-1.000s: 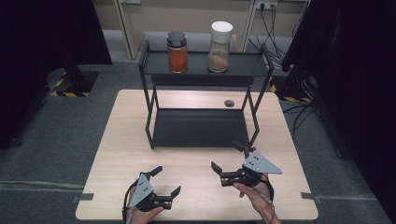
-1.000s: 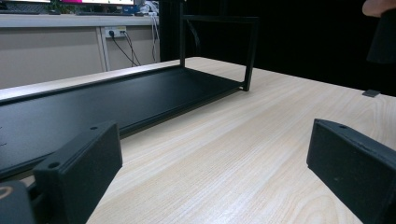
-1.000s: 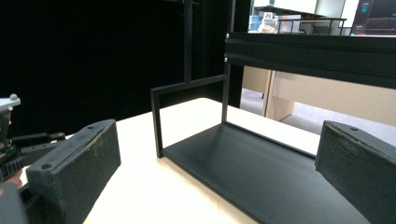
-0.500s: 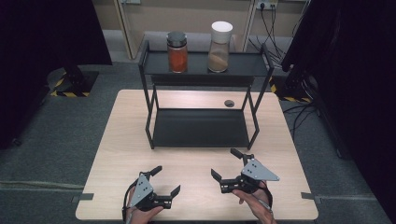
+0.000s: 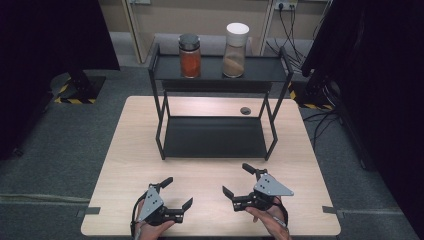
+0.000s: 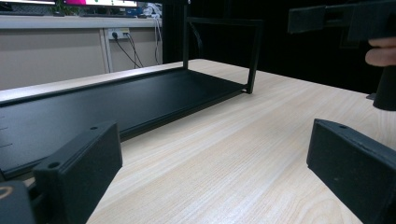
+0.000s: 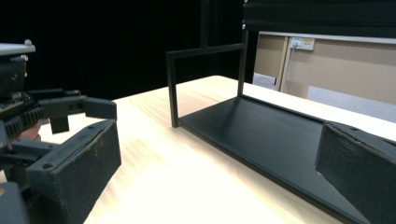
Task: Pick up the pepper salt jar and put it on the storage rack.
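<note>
Two-tier black rack (image 5: pixel 220 142) at the centre of a pale wooden desk (image 5: pixel 125 150). On the top shelf, side by side and apart: jar of orange powder (image 5: pixel 190 56) with dark lid at left, jar of tan powder (image 5: pixel 235 50) with white lid at right; both upright, well apart from either gripper. Lower shelf bare. Small dark disc (image 5: pixel 245 110) on the desk behind the rack.

Left gripper (image 5: pixel 171 196) and right gripper (image 5: pixel 239 181) near the desk's front edge, both hand-held, both with jaws spread wide and nothing between them. Jaws angled toward each other and toward the rack's front.

Likely hazards, as judgement: tall, narrow jars on a high shelf, hence easily tipped by a jaw arriving off-centre or striking the lid first; neighbouring jar close enough to be nudged by the outer jaw during approach; shelf rim and upright posts in the path of a low reach, with risk of shoving the light rack across the desk; smooth jar wall prone to slip under a shallow or high grip.
</note>
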Tool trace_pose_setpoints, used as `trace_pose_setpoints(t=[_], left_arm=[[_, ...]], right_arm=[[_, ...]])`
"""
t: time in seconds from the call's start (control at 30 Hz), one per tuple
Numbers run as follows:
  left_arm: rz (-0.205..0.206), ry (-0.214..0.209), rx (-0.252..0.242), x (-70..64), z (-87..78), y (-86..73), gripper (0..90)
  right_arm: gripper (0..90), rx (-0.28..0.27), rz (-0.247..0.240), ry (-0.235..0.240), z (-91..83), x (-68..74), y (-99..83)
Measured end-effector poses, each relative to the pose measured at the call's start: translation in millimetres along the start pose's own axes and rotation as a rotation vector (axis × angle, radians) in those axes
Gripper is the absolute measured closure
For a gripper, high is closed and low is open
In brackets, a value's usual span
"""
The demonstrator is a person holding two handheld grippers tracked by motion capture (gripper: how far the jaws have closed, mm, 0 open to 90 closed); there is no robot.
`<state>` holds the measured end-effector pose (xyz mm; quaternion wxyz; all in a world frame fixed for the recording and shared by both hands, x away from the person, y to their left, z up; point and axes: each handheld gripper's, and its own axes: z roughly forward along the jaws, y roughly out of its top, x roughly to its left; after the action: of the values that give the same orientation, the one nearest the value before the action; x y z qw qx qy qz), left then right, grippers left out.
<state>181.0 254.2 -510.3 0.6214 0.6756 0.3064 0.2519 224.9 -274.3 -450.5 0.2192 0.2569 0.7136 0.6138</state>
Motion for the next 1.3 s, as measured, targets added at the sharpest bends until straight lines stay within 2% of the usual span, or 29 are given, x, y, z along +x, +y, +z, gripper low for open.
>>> trace_pose_setpoints(t=[0.47,1.3], left_arm=[[0.004,0.001,-0.004,-0.6,-0.7,0.3,2.7],[0.003,0.004,-0.009,-0.3,-1.3,0.5,2.6]], right_arm=[[0.6,0.030,0.014,0.005,2.0,-0.2,-10.0],[0.6,0.026,0.037,-0.005,0.9,-2.8,-11.0]])
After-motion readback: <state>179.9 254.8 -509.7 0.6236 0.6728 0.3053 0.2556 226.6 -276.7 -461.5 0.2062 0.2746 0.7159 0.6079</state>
